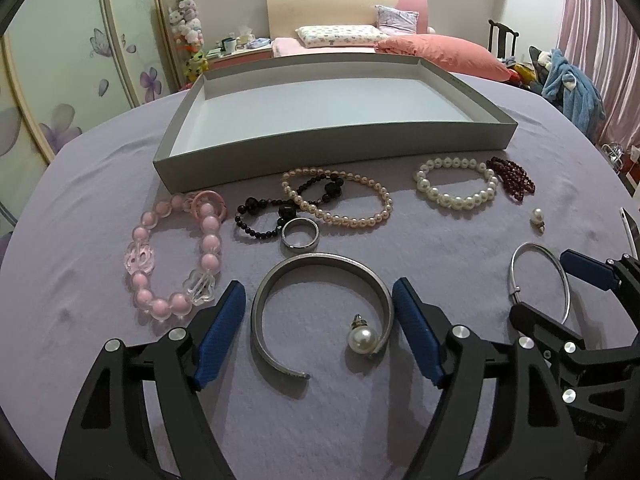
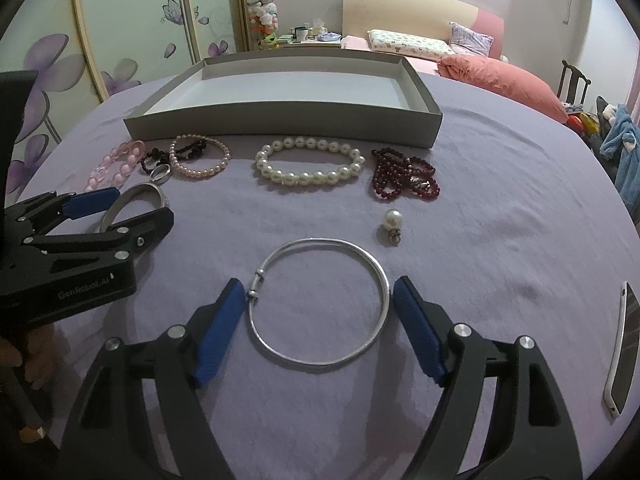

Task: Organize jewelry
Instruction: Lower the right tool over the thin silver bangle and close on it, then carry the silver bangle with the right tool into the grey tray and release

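Observation:
My left gripper point(image 1: 319, 300) is open, its blue pads on either side of a grey open cuff bangle point(image 1: 276, 280) with a pearl earring point(image 1: 363, 340) lying inside it. My right gripper point(image 2: 318, 300) is open around a thin silver bangle point(image 2: 378, 272) on the purple cloth. An empty grey tray point(image 1: 332, 148) stands at the back. In front of it lie a pink bead bracelet point(image 1: 138, 236), a black bead bracelet point(image 1: 256, 234), a silver ring point(image 1: 300, 234), a small-pearl bracelet point(image 1: 360, 220), a large-pearl bracelet point(image 2: 312, 178), dark red beads point(image 2: 404, 176) and a second pearl earring point(image 2: 393, 222).
A white phone point(image 2: 619, 352) lies at the right edge of the purple cloth point(image 2: 500, 240). Behind the table are a bed with pink pillows point(image 2: 500, 76), a wardrobe with flower doors point(image 1: 60, 80) and a chair with clothes point(image 1: 568, 84).

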